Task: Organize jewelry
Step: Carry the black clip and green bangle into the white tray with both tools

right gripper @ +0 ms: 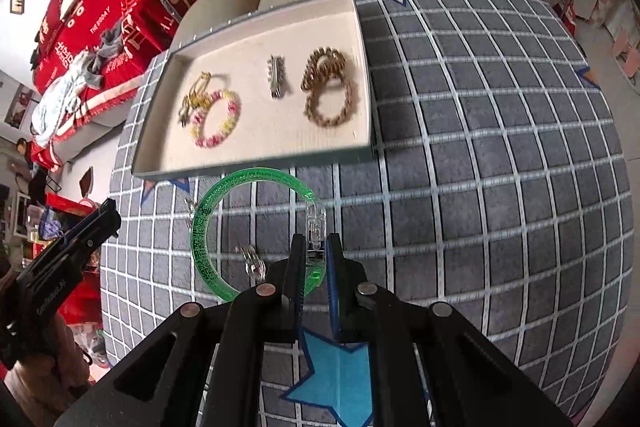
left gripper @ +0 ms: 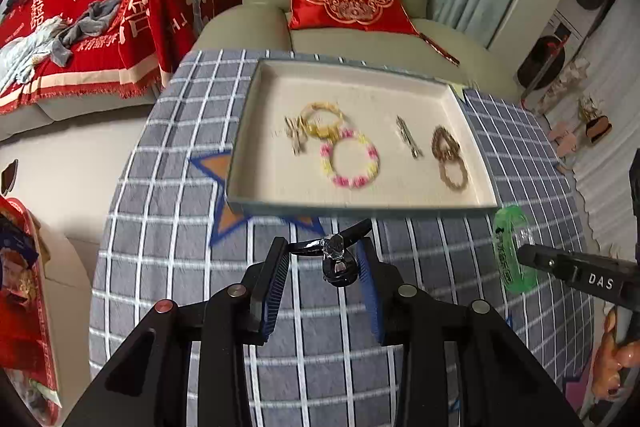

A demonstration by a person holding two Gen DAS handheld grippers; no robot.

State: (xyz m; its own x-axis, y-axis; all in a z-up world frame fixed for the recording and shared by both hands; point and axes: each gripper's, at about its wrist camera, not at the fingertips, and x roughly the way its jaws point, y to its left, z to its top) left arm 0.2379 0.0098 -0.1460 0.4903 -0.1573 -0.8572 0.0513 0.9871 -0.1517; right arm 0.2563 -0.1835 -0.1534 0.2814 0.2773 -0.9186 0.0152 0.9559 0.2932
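Right hand-held gripper (right gripper: pixel 316 247) pinches the green bangle (right gripper: pixel 208 247); left hand-held gripper (left gripper: pixel 324 259) grips a black hair clip (left gripper: pixel 338 255). Carry both level over the tray (left gripper: pixel 240 167) rim.

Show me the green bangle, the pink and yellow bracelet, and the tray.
green bangle (right gripper: pixel 204 223): right wrist view, left arc.
pink and yellow bracelet (left gripper: pixel 330 173): left wrist view, left-hand beads.
tray (left gripper: pixel 360 205): left wrist view, near wall.

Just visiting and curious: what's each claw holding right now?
Left gripper shut on black clip. Right gripper shut on green bangle. Tray ahead, nothing blocking.
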